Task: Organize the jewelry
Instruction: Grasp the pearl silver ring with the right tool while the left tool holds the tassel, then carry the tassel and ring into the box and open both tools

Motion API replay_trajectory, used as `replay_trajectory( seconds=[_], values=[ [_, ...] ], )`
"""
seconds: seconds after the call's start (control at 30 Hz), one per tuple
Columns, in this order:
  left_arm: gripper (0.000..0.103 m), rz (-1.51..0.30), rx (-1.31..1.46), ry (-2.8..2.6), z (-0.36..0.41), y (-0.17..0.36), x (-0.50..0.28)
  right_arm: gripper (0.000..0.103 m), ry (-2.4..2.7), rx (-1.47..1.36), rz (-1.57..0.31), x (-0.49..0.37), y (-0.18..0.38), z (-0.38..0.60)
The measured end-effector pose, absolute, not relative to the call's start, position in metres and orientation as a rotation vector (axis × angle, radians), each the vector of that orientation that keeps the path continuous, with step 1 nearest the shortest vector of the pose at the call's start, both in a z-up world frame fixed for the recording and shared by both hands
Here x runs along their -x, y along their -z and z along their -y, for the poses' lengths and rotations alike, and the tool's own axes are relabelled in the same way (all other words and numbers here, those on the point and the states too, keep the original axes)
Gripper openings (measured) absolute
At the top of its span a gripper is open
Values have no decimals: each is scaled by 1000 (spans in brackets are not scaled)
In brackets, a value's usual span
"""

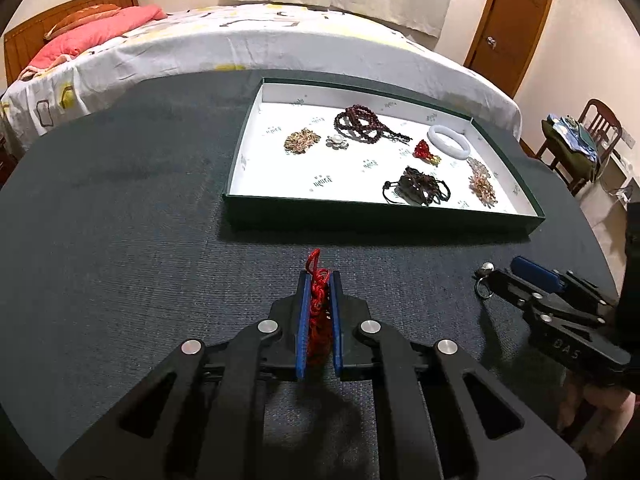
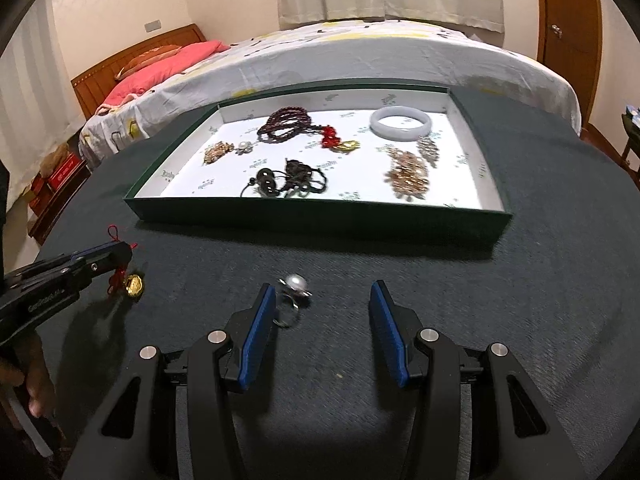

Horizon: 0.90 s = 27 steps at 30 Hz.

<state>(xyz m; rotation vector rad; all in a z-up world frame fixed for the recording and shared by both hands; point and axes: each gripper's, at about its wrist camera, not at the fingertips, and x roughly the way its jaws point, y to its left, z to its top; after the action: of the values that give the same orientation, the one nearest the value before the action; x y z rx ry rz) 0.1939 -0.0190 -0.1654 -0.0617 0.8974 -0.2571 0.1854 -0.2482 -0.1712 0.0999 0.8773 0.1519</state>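
The left tool [image 1: 319,280] is clamped on a soft red knotted cord charm [image 1: 318,300], best held by its limp knot. The right tool [image 2: 322,300] stands half open around a small, slippery pearl ring [image 2: 294,288] on the surface [image 1: 120,220], near the tray [image 1: 380,214].

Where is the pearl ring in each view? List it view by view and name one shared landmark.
Left wrist view: the pearl ring lies at lower right on the dark table cover, at the tip of the right hand-held gripper.
Right wrist view: the ring lies low and centre-left, just beyond the blue pad of this gripper's left finger.
Shared landmark: the green tray's near wall lies beyond the ring in both views.
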Motion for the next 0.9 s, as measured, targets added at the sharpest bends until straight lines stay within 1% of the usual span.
replay_trajectory(
  seconds=[0.13, 0.2, 0.27, 0.3, 0.37, 0.63, 0.9],
  values=[
    [9, -897, 61, 259, 18, 166, -194, 49, -130, -70, -886, -192, 174, 239],
    [9, -899, 63, 260, 18, 166, -195, 47, -128, -52, -887, -192, 174, 235],
    [9, -900, 62, 263, 19, 166, -195, 35, -132, -30, -887, -191, 174, 233],
    [10, -899, 62, 264, 19, 166, -194, 32, -139, -21, -887, -190, 174, 232],
    [9, -898, 63, 266, 20, 166, -194, 21, -154, -16, -888, -187, 174, 232],
    [10, -889, 53, 277, 25, 164, -190, 20, -169, -36, -871, -177, 170, 238],
    [9, -861, 58, 296, 31, 151, -186, 20, -187, -50, -822, -173, 151, 237]
  ],
)
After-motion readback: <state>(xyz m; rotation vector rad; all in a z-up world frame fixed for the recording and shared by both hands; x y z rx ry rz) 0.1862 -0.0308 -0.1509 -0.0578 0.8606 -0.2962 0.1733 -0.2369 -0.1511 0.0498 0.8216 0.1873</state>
